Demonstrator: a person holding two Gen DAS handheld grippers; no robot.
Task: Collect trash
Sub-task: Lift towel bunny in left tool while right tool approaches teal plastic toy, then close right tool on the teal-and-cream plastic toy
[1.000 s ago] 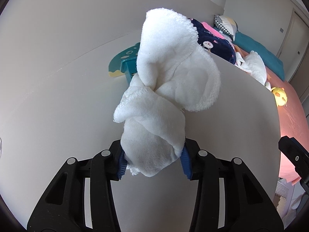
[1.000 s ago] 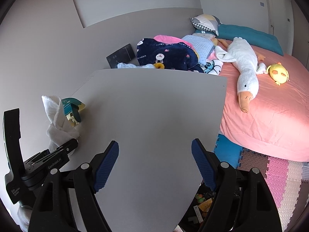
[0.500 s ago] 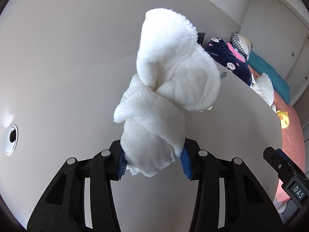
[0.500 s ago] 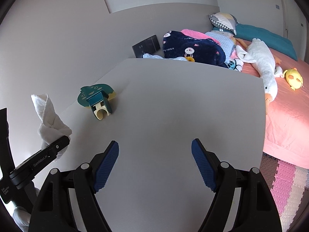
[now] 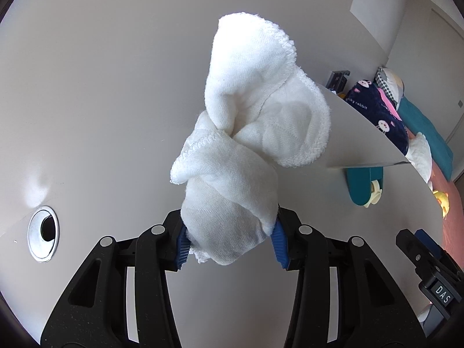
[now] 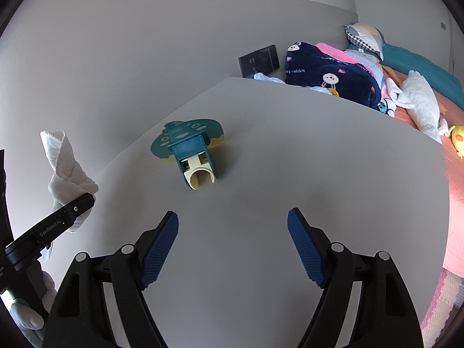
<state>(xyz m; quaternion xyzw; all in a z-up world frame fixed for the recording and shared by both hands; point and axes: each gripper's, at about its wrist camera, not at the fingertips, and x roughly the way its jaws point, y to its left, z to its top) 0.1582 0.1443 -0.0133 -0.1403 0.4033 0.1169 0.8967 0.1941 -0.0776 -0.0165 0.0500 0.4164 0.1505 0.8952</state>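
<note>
Left claw (image 5: 230, 245) clamped on a white cloth (image 5: 249, 133); cloth held off the counter (image 5: 101, 92), bunched and standing up past the blue pads, blocking most of the left view's centre. Right claw (image 6: 233, 246) apart, nothing between the pads, over bare counter (image 6: 290, 159).

Teal holder (image 6: 191, 156) lies on the counter ahead of the right claw, cream clip end toward the camera, on a teal and yellow card. Nothing between it and the claw. Left view shows only an edge of the holder (image 5: 365, 182), partly behind the cloth.

Only the left view shows a metal-rimmed cable hole (image 5: 43, 237) in the counter. Only the right view shows the left claw from the side, cloth (image 6: 65, 174) sticking up from it.

Counter pale grey, plain, against a grey wall. Beyond it: bed (image 6: 452, 174) with pink sheet, navy blanket (image 6: 327, 78), white plush goose (image 6: 420, 101), teal pillow.
</note>
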